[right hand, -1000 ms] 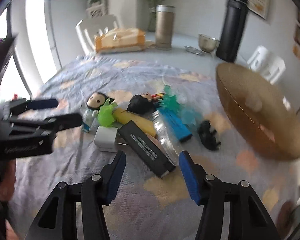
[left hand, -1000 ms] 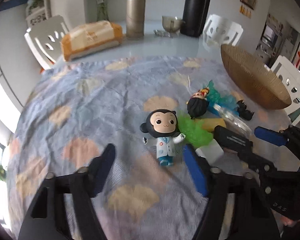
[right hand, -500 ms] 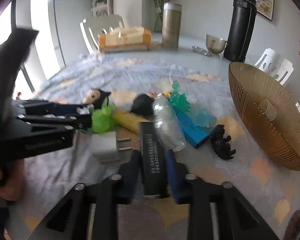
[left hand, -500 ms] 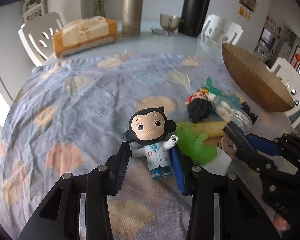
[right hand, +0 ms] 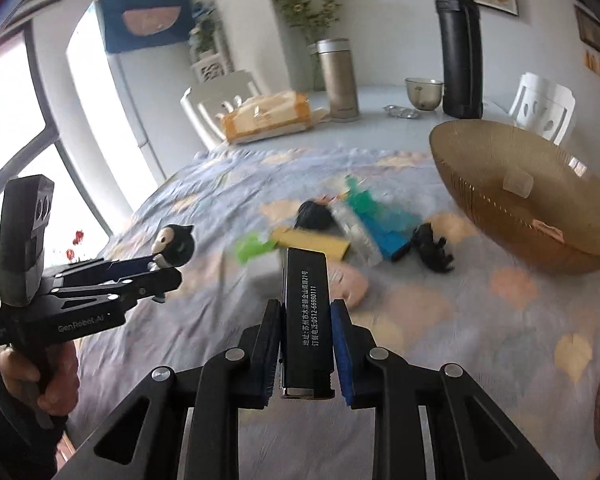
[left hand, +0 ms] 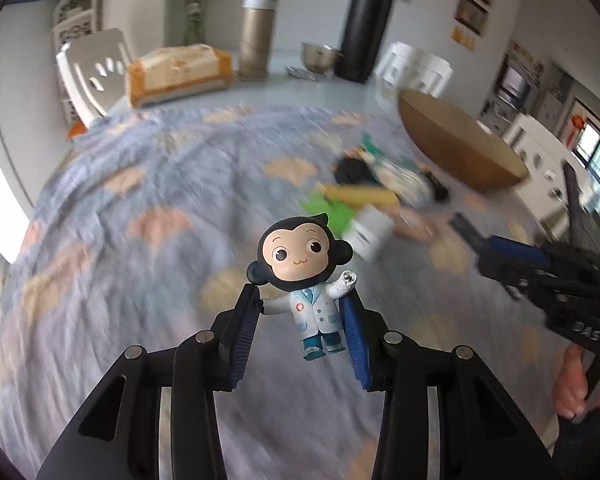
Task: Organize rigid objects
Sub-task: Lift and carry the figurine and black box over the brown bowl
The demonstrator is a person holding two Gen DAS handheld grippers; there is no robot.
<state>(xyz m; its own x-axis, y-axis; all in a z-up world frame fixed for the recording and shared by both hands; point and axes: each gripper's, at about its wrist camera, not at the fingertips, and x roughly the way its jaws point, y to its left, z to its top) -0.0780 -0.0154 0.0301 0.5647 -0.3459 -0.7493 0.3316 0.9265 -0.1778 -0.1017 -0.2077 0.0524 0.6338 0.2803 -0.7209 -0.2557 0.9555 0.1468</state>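
Note:
My left gripper (left hand: 300, 312) is shut on a monkey figurine (left hand: 300, 264) in a white coat and holds it above the tablecloth; it also shows in the right wrist view (right hand: 172, 242). My right gripper (right hand: 306, 340) is shut on a long black box (right hand: 306, 312) with white print, lifted off the cloth. The right gripper also shows in the left wrist view (left hand: 496, 256). A pile stays on the cloth: a yellow bar (right hand: 312, 242), a green toy (right hand: 252, 248), a white charger (left hand: 368, 232), a blue block (right hand: 384, 236), a black animal figure (right hand: 434, 250).
A large amber glass bowl (right hand: 540, 216) stands at the right of the table. Behind the cloth are a tissue box (left hand: 176, 74), a gold canister (left hand: 256, 36), a black thermos (left hand: 362, 28) and a small metal bowl (left hand: 320, 56). White chairs ring the table.
Both grippers have risen from the cloth with their objects. The left lifted the monkey figurine. The right lifted the black box away from the pile.

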